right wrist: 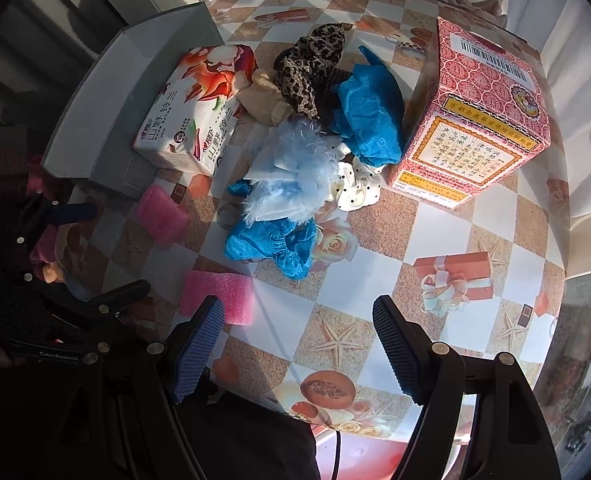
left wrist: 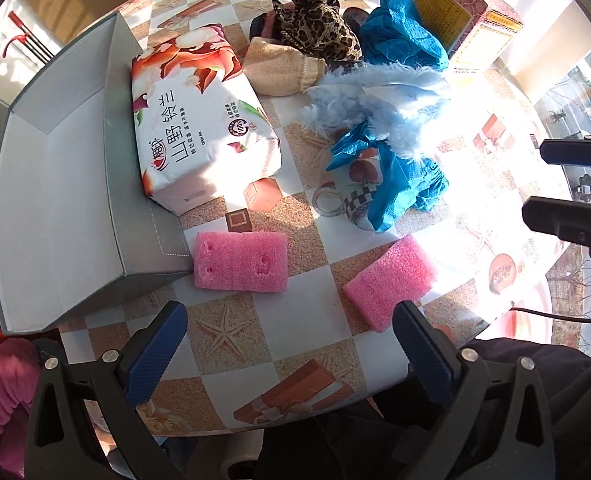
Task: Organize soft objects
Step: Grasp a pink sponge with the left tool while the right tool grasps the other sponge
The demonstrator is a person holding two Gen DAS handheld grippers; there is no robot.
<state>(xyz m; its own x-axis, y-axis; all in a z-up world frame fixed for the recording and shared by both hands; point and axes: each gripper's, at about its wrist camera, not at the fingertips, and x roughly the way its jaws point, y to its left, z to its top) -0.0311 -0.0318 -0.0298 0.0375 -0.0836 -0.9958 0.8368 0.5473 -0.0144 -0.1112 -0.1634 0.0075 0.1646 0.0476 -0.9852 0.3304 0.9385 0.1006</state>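
Note:
Two pink foam sponges lie near the table's front: one (left wrist: pixel 240 262) against the grey bin (left wrist: pixel 55 200), one (left wrist: pixel 389 280) to its right. A tissue pack (left wrist: pixel 199 120) leans on the bin's edge. Behind lie a beige cloth (left wrist: pixel 279 68), a leopard-print cloth (left wrist: pixel 315 24), blue shoe covers (left wrist: pixel 403 184), a pale blue fluffy item (left wrist: pixel 375 100) and a white dotted cloth (right wrist: pixel 359 188). My left gripper (left wrist: pixel 291 344) is open and empty, just short of the sponges. My right gripper (right wrist: pixel 295 344) is open and empty, beside the right-hand sponge (right wrist: pixel 219 296).
A large pink printed carton (right wrist: pixel 475 120) stands at the back right of the table. The table has a checkered patterned cover (right wrist: pixel 375 272). The grey bin (right wrist: pixel 115 92) sits at the left edge. My right gripper shows at the right of the left wrist view (left wrist: pixel 571 188).

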